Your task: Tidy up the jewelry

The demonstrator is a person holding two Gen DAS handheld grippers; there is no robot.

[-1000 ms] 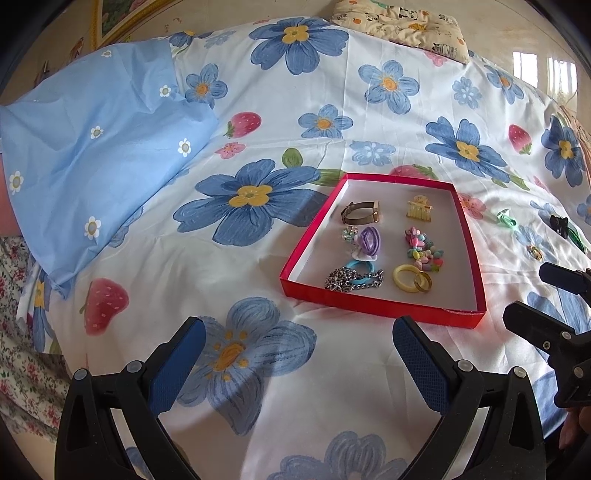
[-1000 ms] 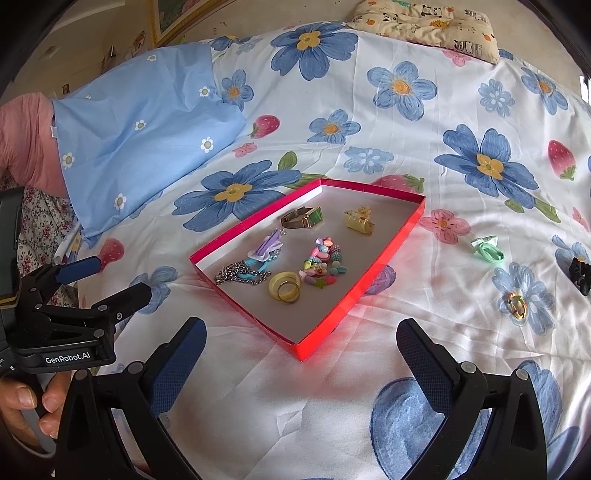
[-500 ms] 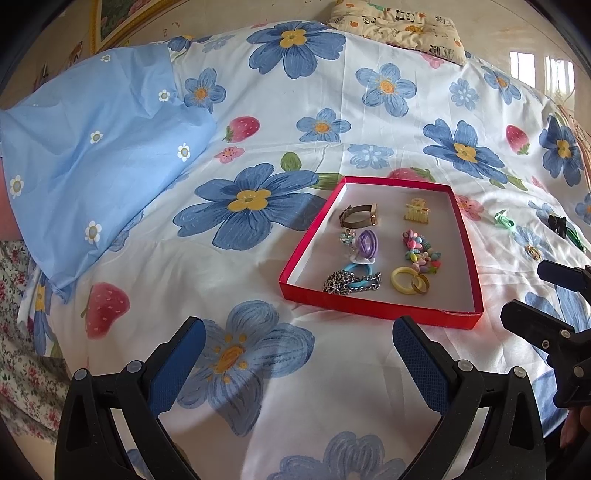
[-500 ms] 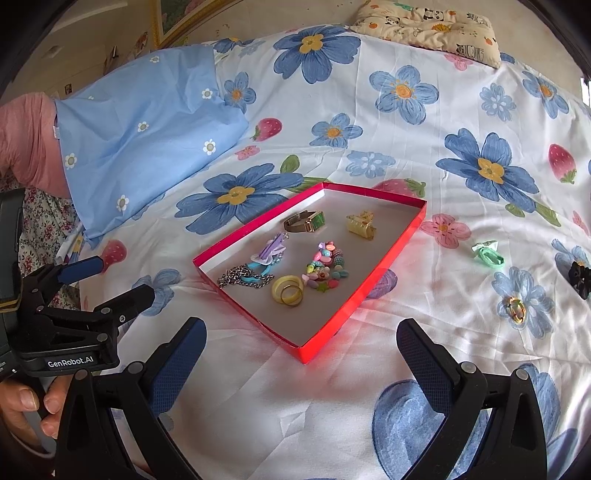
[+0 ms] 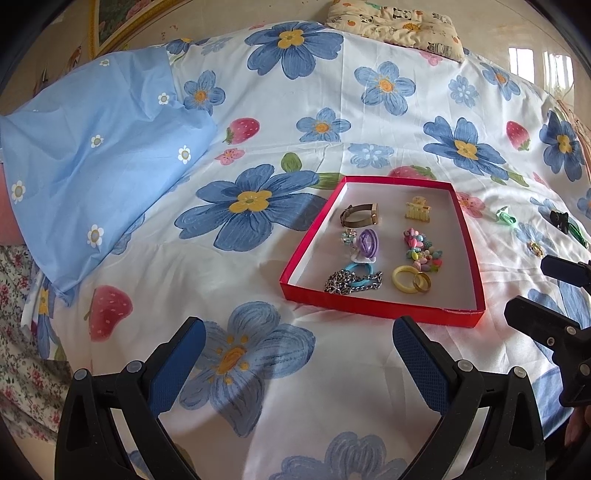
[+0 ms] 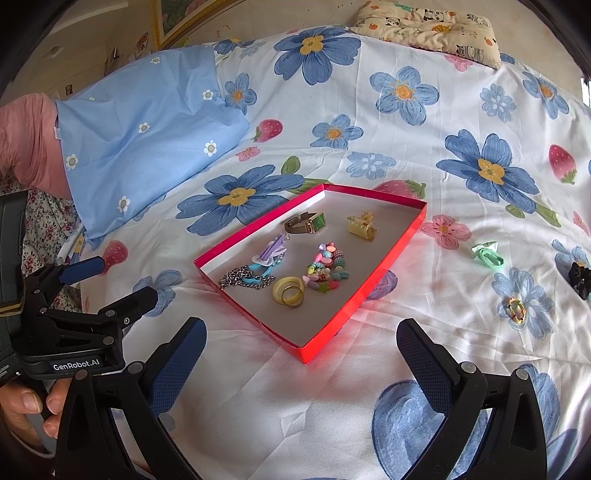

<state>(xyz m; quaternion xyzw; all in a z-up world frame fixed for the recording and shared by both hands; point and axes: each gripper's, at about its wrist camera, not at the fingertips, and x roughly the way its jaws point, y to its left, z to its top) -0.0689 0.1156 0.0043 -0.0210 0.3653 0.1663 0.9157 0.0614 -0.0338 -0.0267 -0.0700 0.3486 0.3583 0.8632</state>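
While both tools hover above the bed (image 5: pixel 332 92), the left hand-held gripper (image 5: pixel 299 354) is spread wide with nothing between its blue pads, and the right hand-held gripper (image 6: pixel 301 356) is likewise released and empty. Ahead of them a shallow red box (image 5: pixel 376 308) lies flat on the flowered sheet. Inside it sit a watch (image 5: pixel 359 216), a yellow hair claw (image 5: pixel 417 209), a purple hair tie (image 5: pixel 365 242), a beaded bracelet (image 5: pixel 421 249), a silver chain (image 5: pixel 341 282) tangled with a blue band, and two yellow rings (image 5: pixel 410 278) touching each other. Outside the box, to its right on the sheet, lie a green bow (image 6: pixel 487 254), a black hair tie (image 6: pixel 580 278) and a small gold ring (image 6: pixel 515 308), well apart from one another. A light blue pillow (image 5: pixel 92 166) rests at the left, and a patterned cushion (image 6: pixel 428 26) lies at the far edge of the bed. In the right wrist view, a hand (image 6: pixel 29 410) grips the left tool's handle.
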